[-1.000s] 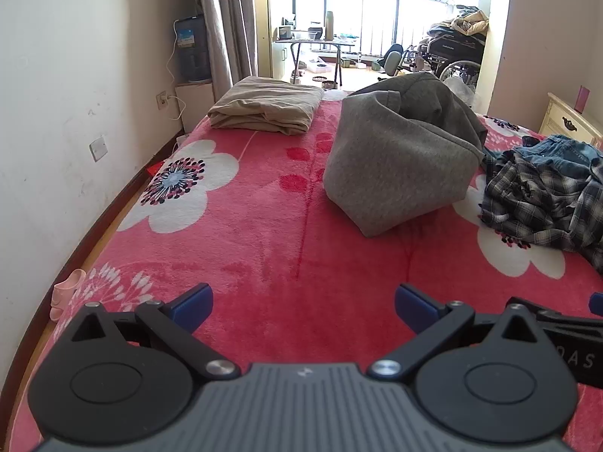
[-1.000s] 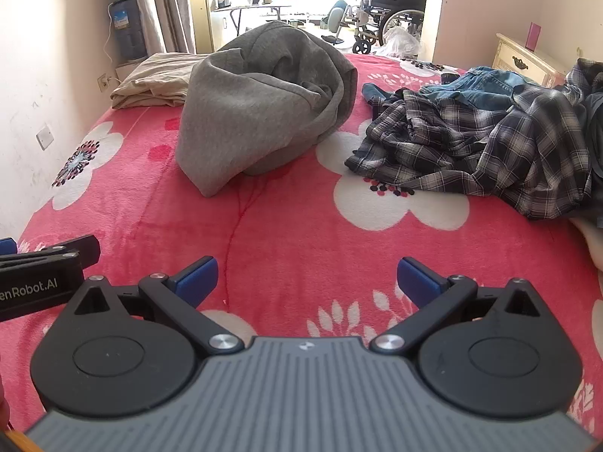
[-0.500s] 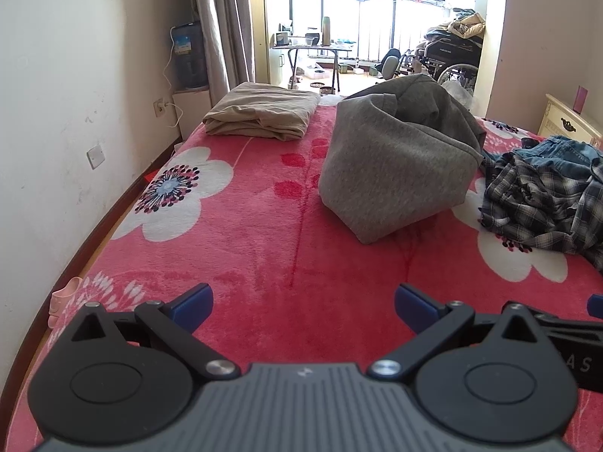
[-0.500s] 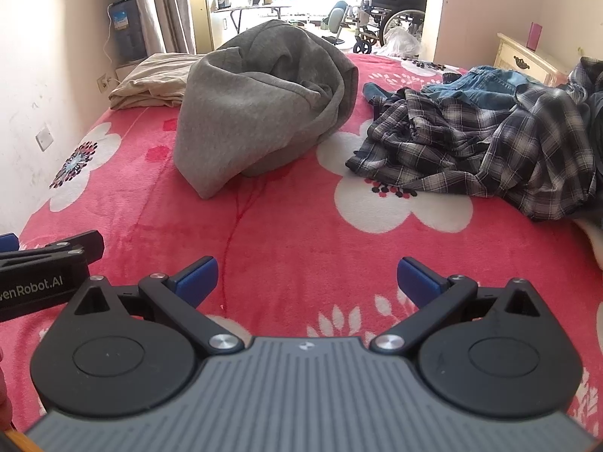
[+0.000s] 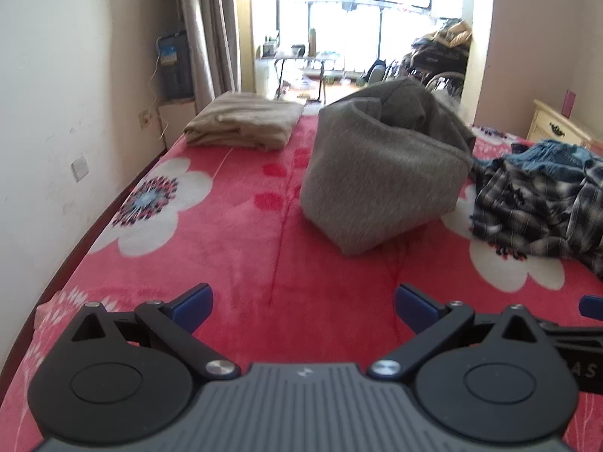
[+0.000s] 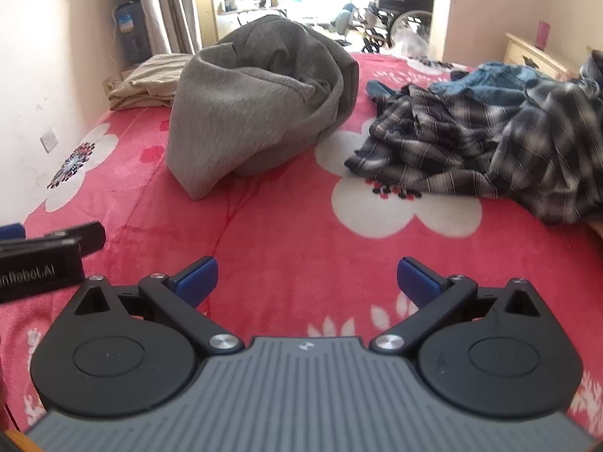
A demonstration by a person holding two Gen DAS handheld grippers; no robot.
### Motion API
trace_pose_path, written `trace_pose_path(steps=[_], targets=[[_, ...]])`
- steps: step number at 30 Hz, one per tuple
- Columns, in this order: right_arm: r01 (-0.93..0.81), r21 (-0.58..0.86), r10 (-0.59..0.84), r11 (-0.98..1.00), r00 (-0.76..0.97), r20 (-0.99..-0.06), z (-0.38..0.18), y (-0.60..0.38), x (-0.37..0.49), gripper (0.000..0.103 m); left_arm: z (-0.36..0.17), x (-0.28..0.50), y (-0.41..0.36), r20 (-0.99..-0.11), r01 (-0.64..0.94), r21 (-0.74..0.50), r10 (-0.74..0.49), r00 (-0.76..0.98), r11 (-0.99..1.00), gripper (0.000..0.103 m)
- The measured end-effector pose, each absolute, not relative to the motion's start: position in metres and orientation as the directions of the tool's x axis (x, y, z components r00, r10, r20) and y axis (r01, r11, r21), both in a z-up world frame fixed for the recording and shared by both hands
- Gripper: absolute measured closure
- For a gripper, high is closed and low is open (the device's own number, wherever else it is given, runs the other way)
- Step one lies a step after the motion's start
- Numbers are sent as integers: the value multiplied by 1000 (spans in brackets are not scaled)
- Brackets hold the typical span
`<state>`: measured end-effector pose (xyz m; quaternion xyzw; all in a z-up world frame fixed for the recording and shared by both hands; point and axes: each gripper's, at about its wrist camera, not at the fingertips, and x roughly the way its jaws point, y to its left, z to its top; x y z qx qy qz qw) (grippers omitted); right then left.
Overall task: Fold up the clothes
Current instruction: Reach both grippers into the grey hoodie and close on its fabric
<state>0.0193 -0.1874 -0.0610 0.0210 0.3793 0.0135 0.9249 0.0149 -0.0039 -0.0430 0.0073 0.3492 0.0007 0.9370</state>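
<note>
Grey sweatshirt [image 5: 380,173] sitting mid-bed on red floral blanket [image 5: 233,248], bunched into rumpled mound, unfolded. Left gripper [image 5: 303,303] and right gripper [image 6: 307,278] hovering near blanket, jaws spread wide, gripping nothing.

Right edge of the right wrist view cuts off the plaid shirt [image 6: 501,143]; the denim garment [image 6: 486,75] behind it is mostly covered by the plaid, kind of garment not determinable. Left gripper [image 6: 45,260] enters that view only partly at the left edge, lettering on it truncated, finger spacing not readable there. Room beyond the doorway [image 5: 361,37] is overexposed and soft; items on its table too small to identify.
</note>
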Motion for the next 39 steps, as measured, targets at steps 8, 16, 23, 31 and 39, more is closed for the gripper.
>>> trace_pose_path(steps=[8, 16, 23, 31, 39], targets=[[-126, 37, 120, 991, 756, -644, -76, -217, 39, 1, -27, 68, -21, -526, 147, 33, -108, 843, 989, 0], [-182, 129, 223, 975, 825, -520, -63, -254, 83, 1, -23, 175, -37, -485, 154, -51, -160, 860, 987, 0], [-267, 58, 269, 962, 883, -386, -38, -266, 192, 1, -65, 275, -57, -665, 124, -50, -126, 736, 991, 1], [-212, 120, 242, 970, 782, -575, -72, -262, 343, 3, -96, 276, -32, -680, 50, -195, -171, 713, 980, 35], [-290, 211, 356, 934, 688, -632, -88, -259, 324, 94, -74, 247, -38, -668, 147, -158, -215, 712, 976, 73]])
